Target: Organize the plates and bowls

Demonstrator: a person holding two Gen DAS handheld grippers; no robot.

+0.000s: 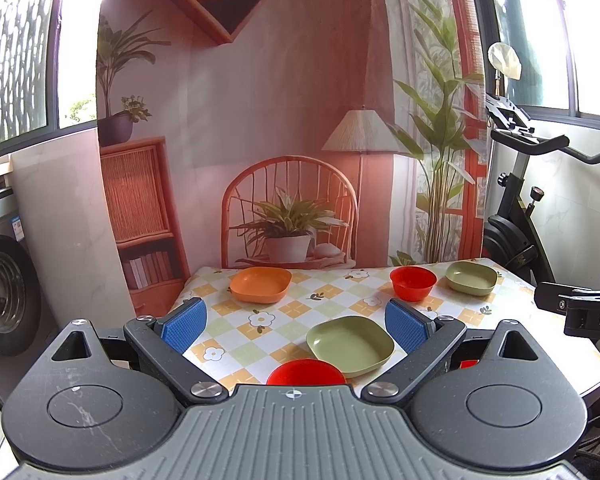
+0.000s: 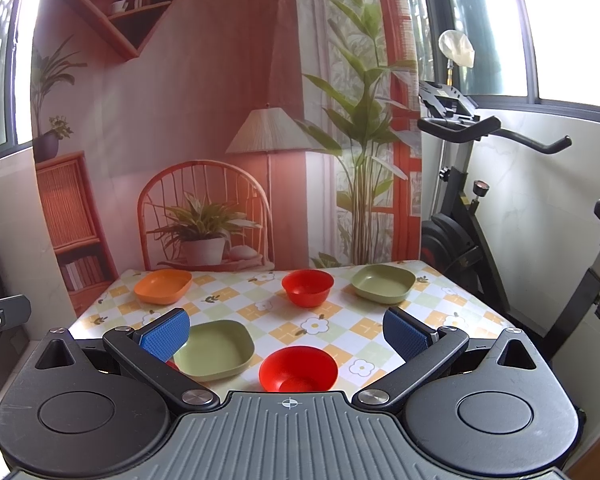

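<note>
On the flowered checked tablecloth an orange plate lies at the back left, a red bowl and a green plate at the back right. Nearer lie a second green plate and a red bowl, partly hidden by the gripper body. My left gripper hovers open above the near edge, holding nothing. The right wrist view shows the orange plate, the far red bowl, the far green plate, the near green plate and another red bowl. My right gripper is open and empty.
A printed room backdrop hangs right behind the table's far edge. An exercise bike stands close to the table's right side. A washing machine is on the left. The other gripper's body shows at the right edge.
</note>
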